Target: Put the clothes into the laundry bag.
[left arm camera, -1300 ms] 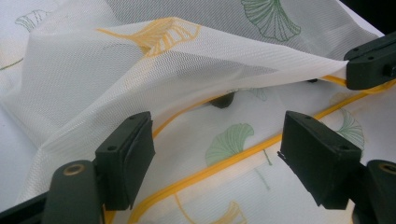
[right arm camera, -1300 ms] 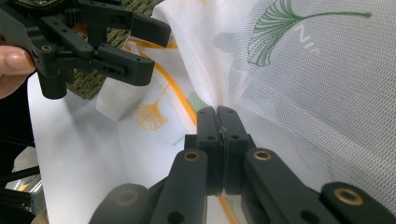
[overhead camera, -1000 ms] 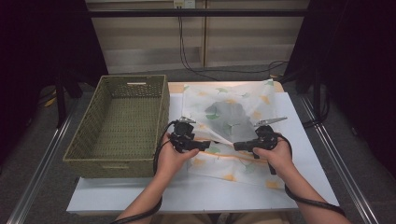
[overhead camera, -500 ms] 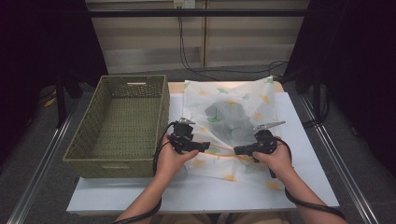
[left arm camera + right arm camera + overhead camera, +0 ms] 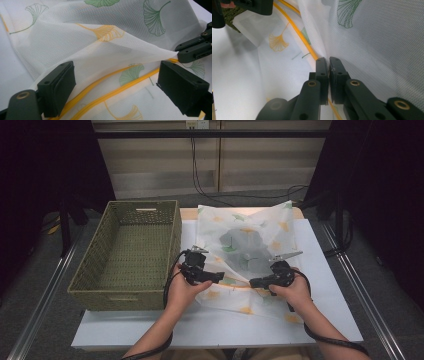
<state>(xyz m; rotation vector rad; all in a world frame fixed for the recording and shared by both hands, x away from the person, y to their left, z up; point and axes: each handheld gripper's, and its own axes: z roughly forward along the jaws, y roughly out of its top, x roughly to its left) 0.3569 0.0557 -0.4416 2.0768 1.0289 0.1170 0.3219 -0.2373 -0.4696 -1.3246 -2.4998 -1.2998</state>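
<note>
A white mesh bag [image 5: 260, 227] printed with green and yellow leaves lies on the white table [image 5: 210, 330], with a dark grey item [image 5: 245, 247] showing through it. My left gripper [image 5: 220, 277] hovers at the bag's near left edge. Its jaws have just been opening and now stand wide [image 5: 115, 82], with the mesh [image 5: 100, 50] and its yellow trim [image 5: 105, 96] lying between them, untouched by the pads. My right gripper [image 5: 252, 283] is shut on a raised fold of the mesh [image 5: 374, 37], pinched at its tips [image 5: 328, 61]. That fold runs taut to the right gripper [image 5: 192, 48].
A woven green basket [image 5: 125, 290] with nothing in it stands on the table's left side, close beside the left hand. Metal rails run along both sides of the table. Cables hang at the back wall.
The left gripper's jaws have spread apart and let go of the mesh edge. The right gripper has kept its pinch on the fold. Both hands have barely shifted.
</note>
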